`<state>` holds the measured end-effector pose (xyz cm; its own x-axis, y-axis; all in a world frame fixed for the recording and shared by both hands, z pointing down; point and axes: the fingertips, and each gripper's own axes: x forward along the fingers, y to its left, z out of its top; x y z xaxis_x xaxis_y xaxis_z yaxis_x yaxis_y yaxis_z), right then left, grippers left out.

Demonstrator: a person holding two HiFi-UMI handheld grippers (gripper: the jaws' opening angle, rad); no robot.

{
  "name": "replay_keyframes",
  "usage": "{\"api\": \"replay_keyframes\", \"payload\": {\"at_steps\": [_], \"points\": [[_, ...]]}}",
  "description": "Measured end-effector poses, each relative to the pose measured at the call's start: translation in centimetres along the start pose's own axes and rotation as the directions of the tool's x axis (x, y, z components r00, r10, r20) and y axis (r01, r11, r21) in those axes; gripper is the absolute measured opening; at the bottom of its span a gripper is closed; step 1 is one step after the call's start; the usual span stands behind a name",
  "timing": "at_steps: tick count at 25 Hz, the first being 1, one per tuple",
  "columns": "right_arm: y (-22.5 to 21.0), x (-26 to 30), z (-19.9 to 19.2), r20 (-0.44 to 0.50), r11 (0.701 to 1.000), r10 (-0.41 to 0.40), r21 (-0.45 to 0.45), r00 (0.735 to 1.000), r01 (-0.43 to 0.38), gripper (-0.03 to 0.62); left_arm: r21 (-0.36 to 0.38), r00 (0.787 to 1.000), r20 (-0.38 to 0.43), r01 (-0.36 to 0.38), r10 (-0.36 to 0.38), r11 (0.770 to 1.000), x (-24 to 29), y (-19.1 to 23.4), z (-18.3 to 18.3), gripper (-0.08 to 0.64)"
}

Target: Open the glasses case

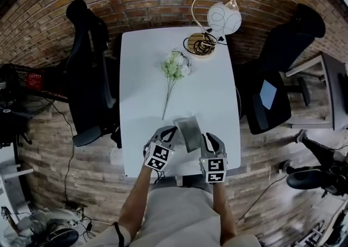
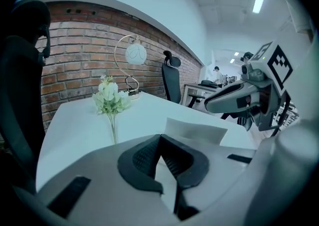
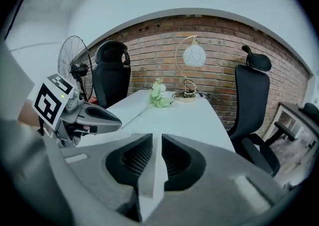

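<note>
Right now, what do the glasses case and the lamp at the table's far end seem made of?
The glasses case: grey, matte, thin flat panels, probably faux leather over board. The lamp: shiny gold wire, likely metal; white globe, perhaps glass.

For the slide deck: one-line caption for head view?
Grey glasses case pinched by left gripper and right gripper over white table; flowers, lamp beyond.

Flowers [image 1: 175, 68], lamp [image 1: 223, 18], white table [image 1: 142, 72]
</note>
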<state>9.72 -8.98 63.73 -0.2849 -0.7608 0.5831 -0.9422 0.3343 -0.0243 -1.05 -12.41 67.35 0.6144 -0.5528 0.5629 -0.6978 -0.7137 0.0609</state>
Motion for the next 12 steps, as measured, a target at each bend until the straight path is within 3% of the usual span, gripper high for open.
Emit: {"api": "replay_keyframes", "payload": {"at_steps": [12], "points": [[1.0, -3.1, 5.7, 0.156, 0.999, -0.013, -0.042, 0.988, 0.02, 0.04, 0.01, 0.984, 0.18, -0.021, 0.019, 1.0, -4.6, 0.4, 6.6, 0.004]]}}
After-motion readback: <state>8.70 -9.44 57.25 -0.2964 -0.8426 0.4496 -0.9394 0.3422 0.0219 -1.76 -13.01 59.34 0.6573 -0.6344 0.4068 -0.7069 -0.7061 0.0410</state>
